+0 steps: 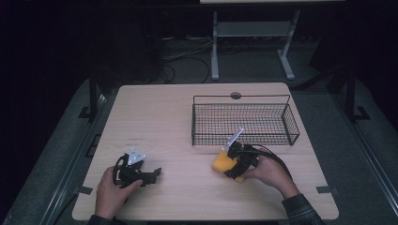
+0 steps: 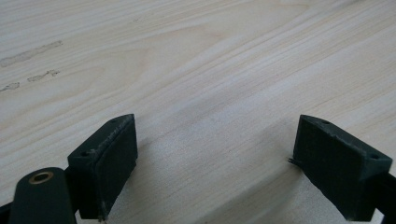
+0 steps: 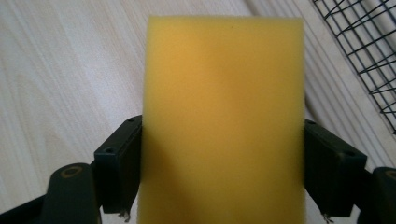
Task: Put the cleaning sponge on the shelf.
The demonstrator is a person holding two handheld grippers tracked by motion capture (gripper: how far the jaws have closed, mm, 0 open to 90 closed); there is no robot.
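A yellow sponge (image 1: pixel 221 161) lies on the wooden table (image 1: pixel 159 117) just in front of the wire basket (image 1: pixel 244 123). My right gripper (image 1: pixel 231 165) is shut on it. In the right gripper view the yellow sponge (image 3: pixel 223 93) stands between the two black pads (image 3: pixel 119 168), which press on its left and right sides. My left gripper (image 1: pixel 154 174) rests low at the table's front left, held by a hand, pointing right. Its jaws (image 2: pixel 215 158) are open over bare wood with nothing between them.
The black wire basket stands at the back right of the table, its near wall (image 3: pixel 369 51) close beside the sponge. Beyond the far edge is a dark floor with cables and a white stand (image 1: pixel 215 47).
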